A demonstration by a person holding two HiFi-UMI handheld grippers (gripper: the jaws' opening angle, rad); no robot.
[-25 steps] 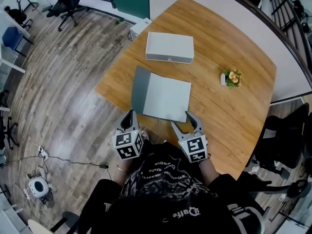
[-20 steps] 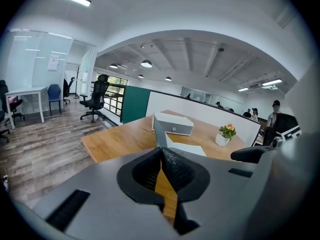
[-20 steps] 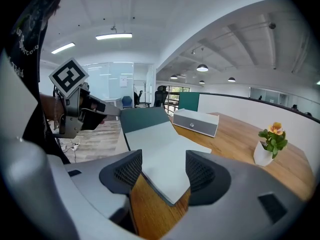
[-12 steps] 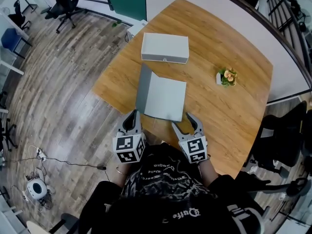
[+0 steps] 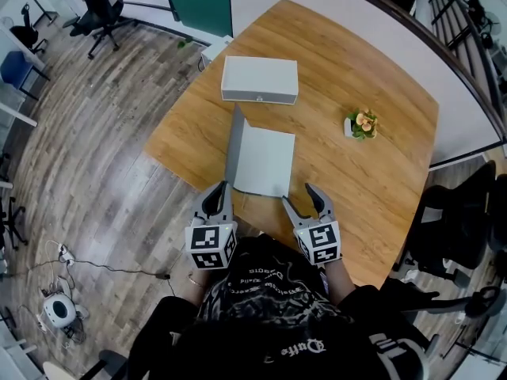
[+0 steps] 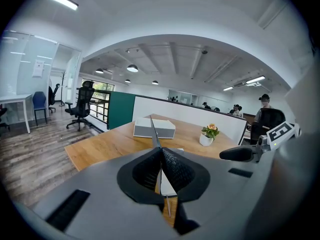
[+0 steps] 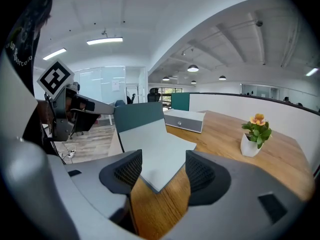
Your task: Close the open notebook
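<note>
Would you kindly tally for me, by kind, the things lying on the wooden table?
Notebook: 1
Grey box: 1
Potted flower: 1
Total: 3

Box [image 5: 259, 79] behind ntbk [image 5: 264, 161], plant [image 5: 360, 123] R

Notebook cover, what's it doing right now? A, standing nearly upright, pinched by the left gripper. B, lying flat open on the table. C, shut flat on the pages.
A: the cover stands on edge beside the pages, clamped between the shut jaws of the left gripper.
</note>
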